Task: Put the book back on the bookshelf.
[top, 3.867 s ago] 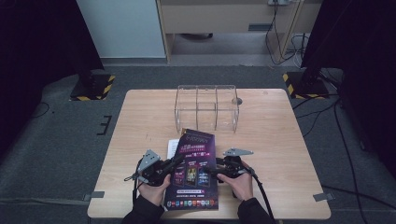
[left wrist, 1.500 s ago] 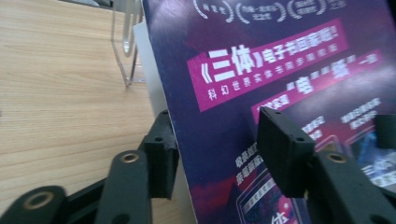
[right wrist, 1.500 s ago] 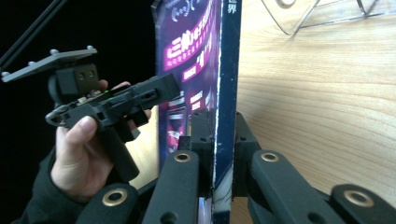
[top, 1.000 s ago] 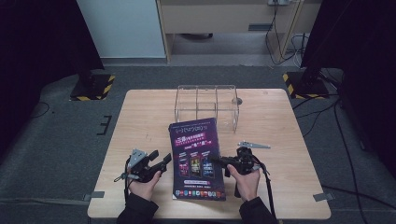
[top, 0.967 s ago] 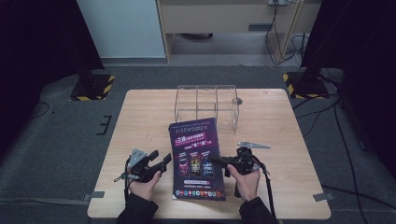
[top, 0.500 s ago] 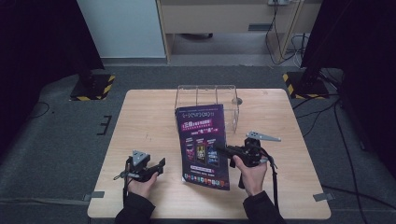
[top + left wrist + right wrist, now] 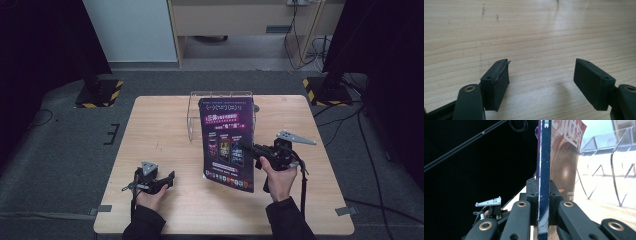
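Observation:
A purple magazine stands nearly upright above the table, just in front of the clear acrylic rack. My right gripper is shut on its right edge. In the right gripper view the jaws clamp the magazine's dark blue spine, with the rack beyond it on the right. My left gripper lies low at the table's front left, apart from the magazine. Its jaws have just been opening, and in the left gripper view the left gripper has only bare wood between its pads.
The light wooden table has free room on its left half and along the front. The rack has upright dividers. Dark floor and black stands with yellow-striped bases surround the table.
The right gripper has raised the magazine off the table and tipped it upright toward the rack. The left gripper has let go of it, drawn away to the left and sunk toward the tabletop.

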Demonstrator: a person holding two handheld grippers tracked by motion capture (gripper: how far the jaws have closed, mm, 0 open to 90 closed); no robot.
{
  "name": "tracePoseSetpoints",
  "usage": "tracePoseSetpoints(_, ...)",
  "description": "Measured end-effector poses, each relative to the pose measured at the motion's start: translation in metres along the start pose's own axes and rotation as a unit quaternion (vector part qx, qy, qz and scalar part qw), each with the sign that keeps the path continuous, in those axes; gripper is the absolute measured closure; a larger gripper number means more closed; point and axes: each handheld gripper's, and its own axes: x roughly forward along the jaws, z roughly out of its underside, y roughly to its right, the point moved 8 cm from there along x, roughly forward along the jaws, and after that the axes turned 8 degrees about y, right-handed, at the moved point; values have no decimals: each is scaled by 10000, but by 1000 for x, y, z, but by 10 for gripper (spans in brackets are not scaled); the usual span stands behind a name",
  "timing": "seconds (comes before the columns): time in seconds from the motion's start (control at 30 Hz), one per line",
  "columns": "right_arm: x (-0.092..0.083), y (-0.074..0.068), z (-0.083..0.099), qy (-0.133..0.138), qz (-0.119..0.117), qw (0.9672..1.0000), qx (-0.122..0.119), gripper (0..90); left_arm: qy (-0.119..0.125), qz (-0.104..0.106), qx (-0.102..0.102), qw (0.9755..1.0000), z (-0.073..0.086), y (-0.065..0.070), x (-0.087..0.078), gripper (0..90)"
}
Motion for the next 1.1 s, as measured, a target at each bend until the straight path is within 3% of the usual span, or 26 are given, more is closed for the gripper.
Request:
tracePoseSetpoints(0.4, -10, 1, -34, 329, 187, 9990, -249, 844, -141, -92, 116, 9998, 2, 1, 3, 255)
tracePoseSetpoints(0.77, -14, 7, -56, 546, 422, 9963, -509, 844, -289, -253, 483, 9981, 3, 6, 6, 210)
tracePoseSetpoints(1.1, -15, 17, -71, 738, 585, 9940, -550, 844, -336, -333, 441, 9979, 4, 4, 6, 159)
